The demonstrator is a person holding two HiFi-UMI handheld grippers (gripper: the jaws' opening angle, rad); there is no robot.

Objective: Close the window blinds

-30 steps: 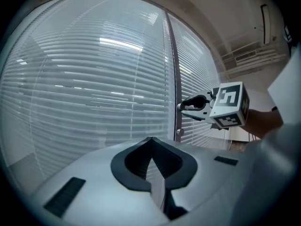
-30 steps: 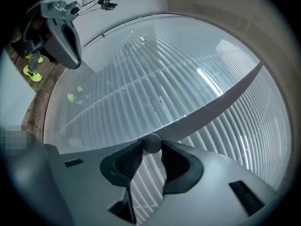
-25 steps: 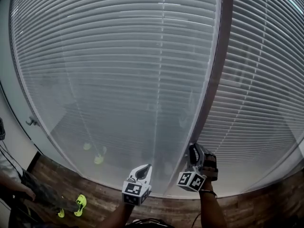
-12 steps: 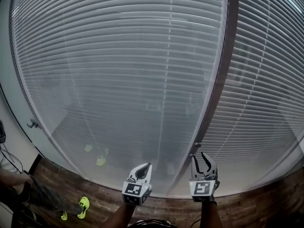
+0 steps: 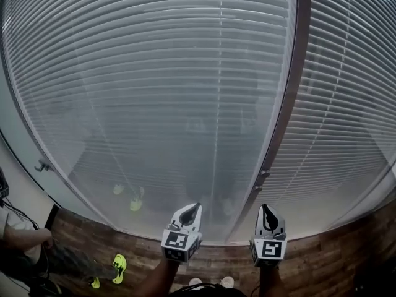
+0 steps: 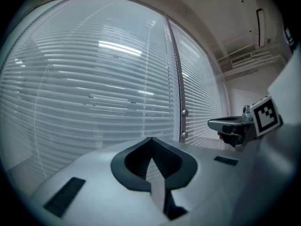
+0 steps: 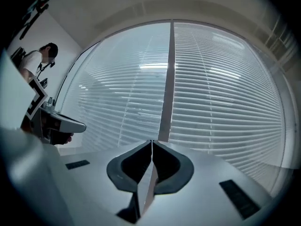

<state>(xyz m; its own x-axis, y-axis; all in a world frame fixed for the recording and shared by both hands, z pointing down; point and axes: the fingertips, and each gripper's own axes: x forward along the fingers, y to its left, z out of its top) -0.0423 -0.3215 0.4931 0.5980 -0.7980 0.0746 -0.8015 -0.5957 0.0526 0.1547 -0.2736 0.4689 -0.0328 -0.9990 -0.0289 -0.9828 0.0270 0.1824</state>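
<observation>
Right gripper [image 7: 152,142]: jaws pressed together, nothing btwn them. They've just been closing, on empty air as far as the pics show. Left gripper [image 6: 150,140] is the same deal, jaws together and empty. Both point level at the window and neither one touches it.

Moving outward, the blinds [image 5: 154,91] hang all the way down on both sides of the dark frame post [image 5: 288,98], reaching almost to the wooden floor [image 5: 322,265]. The slats on the left panel look tilted flat, w/ only a hazy glow coming thru. The right panel [image 5: 346,104] shows stronger striping, so can't tell if it's turned quite as far. Judging from that, the task looks basically done, or at least the left half is. What's prob left is a check of the right panel, nothing more.

Vs a sec ago, the right gripper was rolled on its side up against the post, jaws wide. Half a sec ago it was upright but still spread. Now it sits lower in the head view, away from the post. The left gripper has barely shifted.
</observation>
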